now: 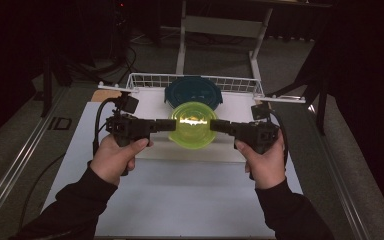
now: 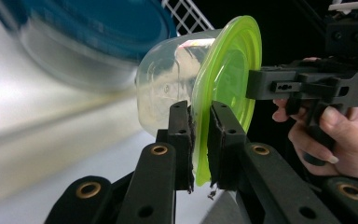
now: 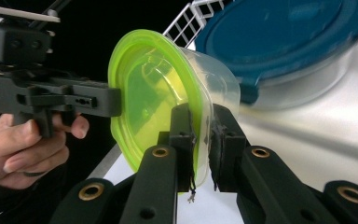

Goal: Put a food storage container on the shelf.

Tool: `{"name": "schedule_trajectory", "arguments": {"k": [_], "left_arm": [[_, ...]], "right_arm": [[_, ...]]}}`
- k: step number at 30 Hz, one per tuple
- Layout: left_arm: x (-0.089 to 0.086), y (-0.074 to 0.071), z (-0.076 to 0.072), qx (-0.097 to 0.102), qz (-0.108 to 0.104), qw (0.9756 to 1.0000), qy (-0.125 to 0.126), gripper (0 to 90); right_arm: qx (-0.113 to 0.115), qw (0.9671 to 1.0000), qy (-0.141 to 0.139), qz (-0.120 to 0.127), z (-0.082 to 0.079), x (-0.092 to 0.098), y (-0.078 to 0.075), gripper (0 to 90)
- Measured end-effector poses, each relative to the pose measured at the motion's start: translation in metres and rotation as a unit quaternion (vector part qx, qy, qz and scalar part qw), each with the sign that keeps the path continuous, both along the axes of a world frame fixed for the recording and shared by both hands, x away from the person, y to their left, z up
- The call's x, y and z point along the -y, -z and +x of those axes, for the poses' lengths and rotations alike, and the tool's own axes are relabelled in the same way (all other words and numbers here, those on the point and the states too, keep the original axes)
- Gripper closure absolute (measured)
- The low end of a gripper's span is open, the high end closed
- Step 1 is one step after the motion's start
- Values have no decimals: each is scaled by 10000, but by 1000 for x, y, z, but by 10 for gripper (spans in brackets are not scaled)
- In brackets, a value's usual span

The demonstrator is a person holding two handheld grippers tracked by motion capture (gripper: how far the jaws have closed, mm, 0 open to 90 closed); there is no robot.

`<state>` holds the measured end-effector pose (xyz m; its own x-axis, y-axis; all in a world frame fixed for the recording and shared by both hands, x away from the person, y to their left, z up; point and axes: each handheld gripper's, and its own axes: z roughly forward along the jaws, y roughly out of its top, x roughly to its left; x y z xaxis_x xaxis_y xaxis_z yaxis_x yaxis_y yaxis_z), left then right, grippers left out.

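White desk fills the near ground, with dark floor beyond it. Above it, the clear container with a lime-green lid hangs between the two sets of fingers, lid rim pinched on opposite sides: the left gripper has its fingers closed tight on the rim at one edge, the right gripper has its fingers clamped on the other. Just behind the fingers sit a blue-lidded container and a white wire basket
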<state>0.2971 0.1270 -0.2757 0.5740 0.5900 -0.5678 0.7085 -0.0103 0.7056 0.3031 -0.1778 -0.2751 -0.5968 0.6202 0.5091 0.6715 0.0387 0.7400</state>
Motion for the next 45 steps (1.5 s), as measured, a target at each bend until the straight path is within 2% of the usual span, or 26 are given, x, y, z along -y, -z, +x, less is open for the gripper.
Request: {"name": "schedule_trajectory", "arguments": {"k": [1,5,12,14,16,17,19,21,22,23,26,28,30,31,33,34,35,38,39,43,45], "left_arm": [[0,-3,4,-14,-5,10000,3,818],[0,-11,17,-75,-52,9999,-44,821],[5,-24,39,-31,33,9998,-170,823],[6,-25,45,-66,17,9997,-234,823],[5,-24,52,-145,-86,9995,-267,822],[6,-25,55,-153,-73,9995,-259,822],[6,-25,60,-192,-68,9994,-294,820],[3,-22,67,-251,-213,9990,-305,814],[3,-22,67,-251,-213,9990,-305,806],[4,-20,72,-220,-213,9990,-313,792],[6,-17,75,-137,-190,9989,-416,702],[7,-14,78,-58,-175,9985,-506,642],[6,-12,82,-44,-255,9979,-588,609],[6,-12,83,-17,-206,9977,-638,594],[6,-12,83,-17,-206,9977,-638,565],[5,-13,85,54,-263,9977,-628,544],[5,-14,85,108,-295,9974,-650,535],[4,-16,84,223,-243,9969,-715,498],[2,-18,83,253,-303,9963,-760,479],[-2,-18,82,283,-287,9962,-768,466],[-9,-17,77,361,-342,9954,-813,465]], "right_arm": [[11,10000,30,45,3,1,-3,809],[80,9999,120,-47,14,-1,-14,807],[16,9996,276,-71,36,-2,-27,805],[-51,9994,329,-94,44,-2,-30,804],[-205,9991,363,-38,55,-1,-30,802],[-270,9990,366,3,58,-1,-30,802],[-300,9987,399,-108,63,-2,-32,798],[-374,9981,451,-203,70,-4,-33,791],[-443,9979,421,-194,73,-5,-34,788],[-493,9977,437,-173,75,-5,-35,785],[-447,9973,503,-278,80,-9,-37,755],[-477,9971,513,-312,85,-12,-36,710],[-496,9967,552,-315,89,-13,-35,676],[-506,9966,561,-324,91,-13,-34,656],[-534,9964,578,-311,93,-13,-34,656],[-604,9962,595,-206,98,-11,-32,625],[-612,9962,592,-203,99,-11,-31,601],[-503,9969,584,-180,99,-10,-32,539],[-446,9971,588,-166,98,-10,-33,511],[-340,9978,552,-131,95,-8,-37,497],[-141,9981,537,-256,88,-6,-41,484]]}}
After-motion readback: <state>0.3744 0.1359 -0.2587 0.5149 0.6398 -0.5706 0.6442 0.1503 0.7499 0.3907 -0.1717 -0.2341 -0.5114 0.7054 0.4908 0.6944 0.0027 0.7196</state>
